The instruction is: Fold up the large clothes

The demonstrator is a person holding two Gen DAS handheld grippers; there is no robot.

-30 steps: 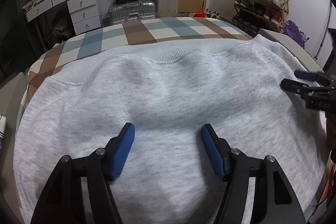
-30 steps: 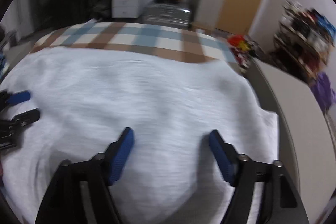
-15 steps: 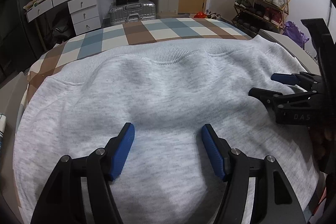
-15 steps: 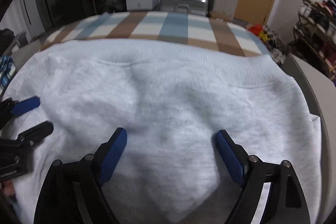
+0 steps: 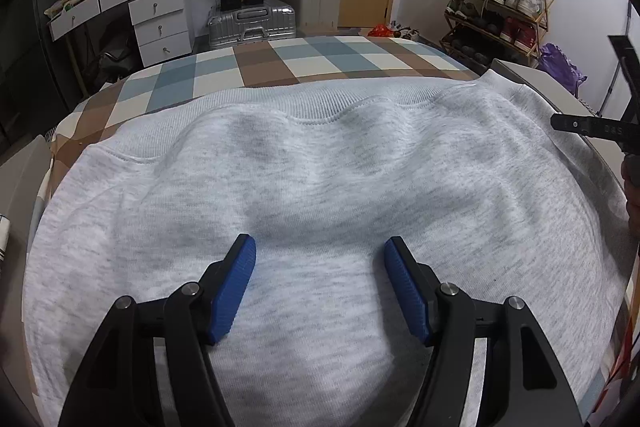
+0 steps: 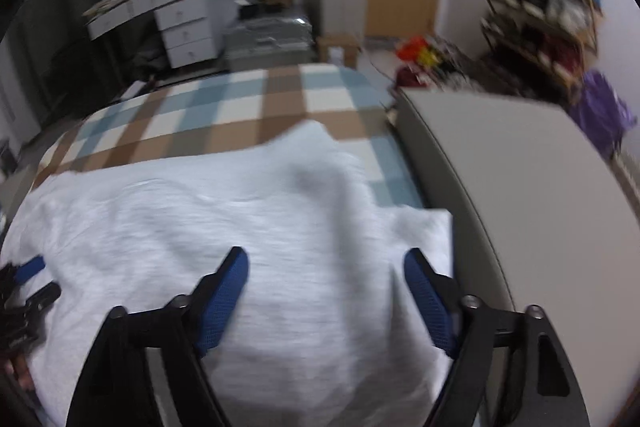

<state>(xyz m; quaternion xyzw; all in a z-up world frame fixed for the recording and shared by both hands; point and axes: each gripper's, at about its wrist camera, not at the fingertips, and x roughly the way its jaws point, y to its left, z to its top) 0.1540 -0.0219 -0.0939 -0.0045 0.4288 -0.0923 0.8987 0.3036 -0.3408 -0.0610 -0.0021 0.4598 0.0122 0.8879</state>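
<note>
Left gripper (image 5: 320,247) is hovering with jaws spread wide, gripping nothing, over the middle of the light grey knit sweatshirt (image 5: 320,187). Right gripper (image 6: 326,259) is likewise gaping, empty, over the garment's right edge; view blurred. The sweatshirt is lying flat across the brown-and-blue checked bedspread (image 5: 280,67), long axis side to side, ribbed hem (image 5: 320,103) facing away. Right-hand edge is lying nearest the right gripper, probably the next pinch.

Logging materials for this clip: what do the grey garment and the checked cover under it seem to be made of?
The sweatshirt looks like heathered grey cotton-type knit: matte, speckled, with a ribbed band along its far edge. The bed cover looks like smooth woven fabric, matte, checked in blue, brown and cream; its fibre cannot be told.
</note>
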